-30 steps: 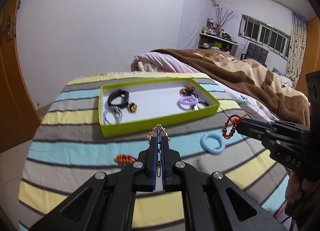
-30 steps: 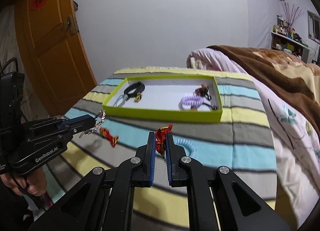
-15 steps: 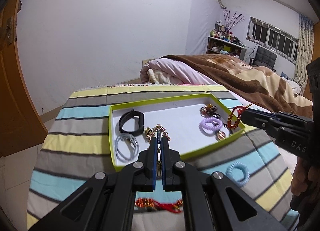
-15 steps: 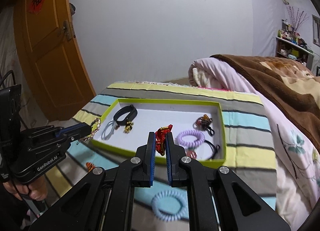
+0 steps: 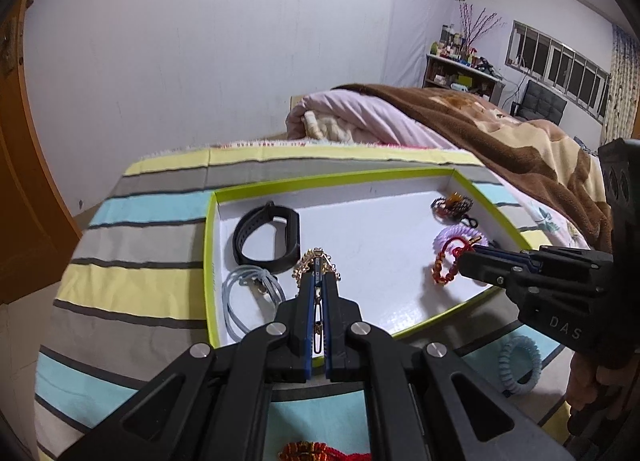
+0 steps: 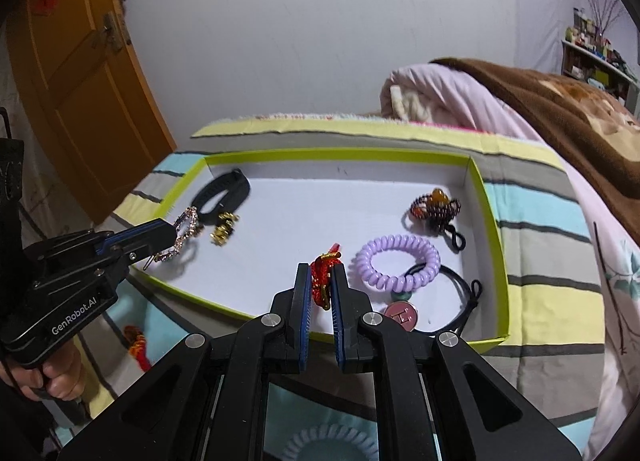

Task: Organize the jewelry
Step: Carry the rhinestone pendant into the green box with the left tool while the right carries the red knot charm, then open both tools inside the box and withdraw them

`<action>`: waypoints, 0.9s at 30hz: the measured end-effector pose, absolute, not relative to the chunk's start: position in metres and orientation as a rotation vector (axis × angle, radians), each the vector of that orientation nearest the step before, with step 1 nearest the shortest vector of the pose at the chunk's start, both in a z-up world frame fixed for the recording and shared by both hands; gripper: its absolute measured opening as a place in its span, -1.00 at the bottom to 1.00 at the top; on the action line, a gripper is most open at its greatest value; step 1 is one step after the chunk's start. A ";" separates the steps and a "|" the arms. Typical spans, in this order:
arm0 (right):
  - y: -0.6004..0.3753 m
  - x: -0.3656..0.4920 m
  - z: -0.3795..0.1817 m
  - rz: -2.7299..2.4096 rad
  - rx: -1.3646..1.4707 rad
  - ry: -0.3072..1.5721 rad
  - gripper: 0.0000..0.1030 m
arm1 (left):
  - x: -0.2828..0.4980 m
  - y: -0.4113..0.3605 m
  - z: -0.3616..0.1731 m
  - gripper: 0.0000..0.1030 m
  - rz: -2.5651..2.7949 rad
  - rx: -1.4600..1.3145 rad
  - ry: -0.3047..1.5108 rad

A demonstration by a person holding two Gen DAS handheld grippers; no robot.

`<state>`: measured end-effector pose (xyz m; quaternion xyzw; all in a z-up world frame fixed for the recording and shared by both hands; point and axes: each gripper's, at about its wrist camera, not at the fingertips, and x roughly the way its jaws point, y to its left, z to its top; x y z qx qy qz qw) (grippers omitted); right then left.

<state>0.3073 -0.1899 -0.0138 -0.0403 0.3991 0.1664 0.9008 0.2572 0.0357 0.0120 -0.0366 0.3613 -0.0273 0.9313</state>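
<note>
A green-rimmed white tray lies on the striped cloth. It holds a black band, a grey hair tie, a gold clip, a purple coil tie, a brown beaded tie and a pink charm. My left gripper is shut on a gold rhinestone bracelet above the tray's near left part. My right gripper is shut on a red beaded bracelet above the tray's near right part.
A blue coil tie and a red-gold ornament lie on the cloth in front of the tray. A bed with a brown blanket is at the right, an orange door at the left.
Both grippers have moved forward from in front of the tray to above its inside, each still holding its bracelet.
</note>
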 end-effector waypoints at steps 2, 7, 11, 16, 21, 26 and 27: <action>-0.191 0.309 -0.017 0.342 -0.087 0.834 -0.82 | 0.261 0.036 0.007 -0.93 -0.059 -0.079 0.755; -0.195 0.311 -0.018 0.335 -0.085 0.841 -0.81 | 0.268 0.034 -0.004 -0.92 -0.057 -0.085 0.793; -0.196 0.309 -0.016 0.327 -0.092 0.837 -0.72 | 0.269 0.034 -0.006 -0.92 -0.059 -0.089 0.801; -0.200 0.301 -0.010 0.321 -0.083 0.817 -0.58 | 0.266 0.032 -0.004 -0.91 -0.064 -0.081 0.794; -0.201 0.282 0.003 0.309 -0.095 0.778 -0.57 | 0.252 0.029 0.007 -0.70 -0.071 -0.085 0.761; -0.199 0.250 0.018 0.290 -0.119 0.717 -0.57 | 0.230 0.028 0.023 -0.69 -0.066 -0.089 0.714; -0.199 0.243 0.021 0.287 -0.122 0.708 -0.57 | 0.224 0.028 0.027 -0.69 -0.064 -0.092 0.703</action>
